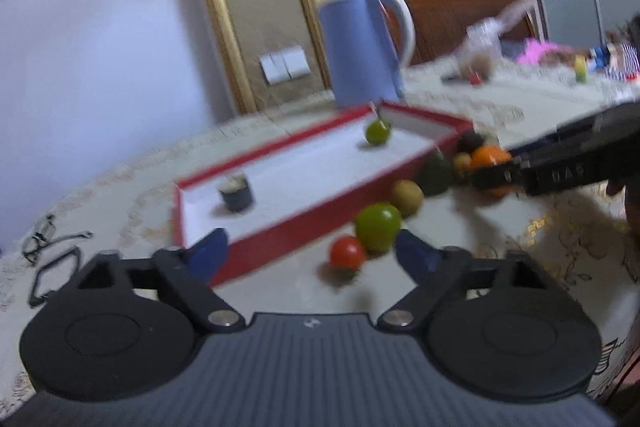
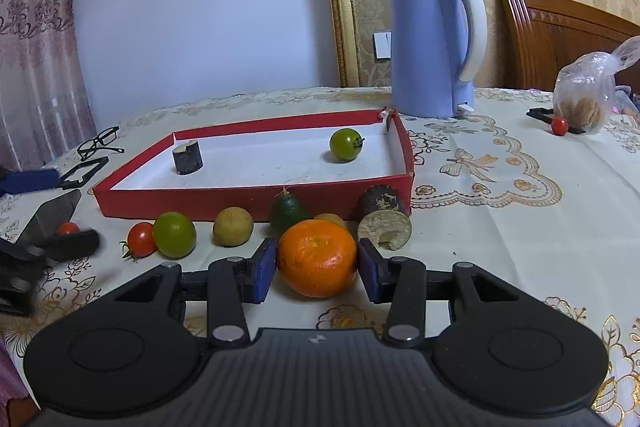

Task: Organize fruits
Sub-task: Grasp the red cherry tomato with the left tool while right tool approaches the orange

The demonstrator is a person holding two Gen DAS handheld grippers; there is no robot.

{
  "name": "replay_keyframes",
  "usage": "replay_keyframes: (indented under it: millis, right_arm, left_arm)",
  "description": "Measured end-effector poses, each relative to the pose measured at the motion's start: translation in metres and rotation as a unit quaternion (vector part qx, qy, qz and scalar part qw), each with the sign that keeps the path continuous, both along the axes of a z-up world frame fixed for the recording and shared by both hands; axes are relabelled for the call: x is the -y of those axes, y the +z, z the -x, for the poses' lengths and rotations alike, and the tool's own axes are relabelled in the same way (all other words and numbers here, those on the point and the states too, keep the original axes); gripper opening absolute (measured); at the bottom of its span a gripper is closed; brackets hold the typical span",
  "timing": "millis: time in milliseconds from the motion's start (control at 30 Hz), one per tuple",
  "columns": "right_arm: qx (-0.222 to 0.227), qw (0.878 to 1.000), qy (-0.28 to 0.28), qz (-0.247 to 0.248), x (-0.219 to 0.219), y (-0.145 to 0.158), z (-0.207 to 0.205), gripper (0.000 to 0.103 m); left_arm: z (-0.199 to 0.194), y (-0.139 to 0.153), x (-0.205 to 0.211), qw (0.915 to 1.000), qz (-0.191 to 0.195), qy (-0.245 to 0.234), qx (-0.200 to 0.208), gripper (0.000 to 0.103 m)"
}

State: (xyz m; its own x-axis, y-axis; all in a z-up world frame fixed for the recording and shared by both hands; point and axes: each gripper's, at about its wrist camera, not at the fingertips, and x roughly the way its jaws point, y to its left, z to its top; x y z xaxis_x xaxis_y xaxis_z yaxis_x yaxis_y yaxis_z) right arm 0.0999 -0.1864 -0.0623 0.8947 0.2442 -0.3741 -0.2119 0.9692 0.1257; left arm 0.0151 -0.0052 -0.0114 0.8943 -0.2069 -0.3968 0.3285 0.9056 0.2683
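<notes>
**Orange between blue pads, other fruits lined up by the red box**

Orange skin fills the middle of the right wrist view: the mandarin [image 2: 317,257] sits on the embroidered tablecloth [image 2: 500,227] between the blue pads [image 2: 264,269] of the right gripper [image 2: 318,273]. The pads stand close on either side of it, but whether they actually press on the peel cannot be told. Behind it runs a row in front of the red box [image 2: 256,201]: a red cherry tomato [image 2: 141,239] touching a green tomato [image 2: 174,234], then a yellowish round fruit [image 2: 233,226], a dark green avocado [image 2: 289,211] and a cut log piece [image 2: 384,223] lying on its side. Inside the box rest a green tomato with a stem [image 2: 345,144] and a small upright wood stub [image 2: 187,157]. A blue kettle [image 2: 434,47] stands beyond the box, glasses [image 2: 98,143] lie to the left, and a plastic bag [image 2: 586,95] sits at far right with a small red tomato [image 2: 559,125] beside it. The left gripper [image 2: 60,247] shows blurred at the left edge.

Seen from the left wrist, the picture is motion-blurred. The left gripper [image 1: 310,251] hangs with its fingers wide apart and nothing between them, above the cloth near the box corner [image 1: 280,227]. Just ahead lie the red cherry tomato [image 1: 347,253] and green tomato [image 1: 378,227]. Farther right, the right gripper [image 1: 492,175] reaches across at the mandarin [image 1: 490,155].
</notes>
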Motion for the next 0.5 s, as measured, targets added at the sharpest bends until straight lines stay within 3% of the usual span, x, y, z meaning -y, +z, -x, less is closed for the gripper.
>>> replay_keyframes:
  millis: [67, 267, 500]
  right_arm:
    - [0.001, 1.0, 0.0, 0.001, 0.0, 0.0, 0.0, 0.043]
    - [0.001, 1.0, 0.0, 0.0, 0.001, 0.0, 0.001, 0.043]
    - [0.005, 1.0, -0.004, 0.0, 0.002, 0.001, 0.004, 0.043]
  left_arm:
    - [-0.011, -0.005, 0.005, 0.9997, -0.001, 0.002, -0.023, 0.078]
    - [-0.03, -0.01, 0.002, 0.997, 0.019, -0.002, -0.075, 0.041]
    - [-0.032, -0.009, 0.007, 0.9962, 0.024, -0.015, -0.082, 0.022]
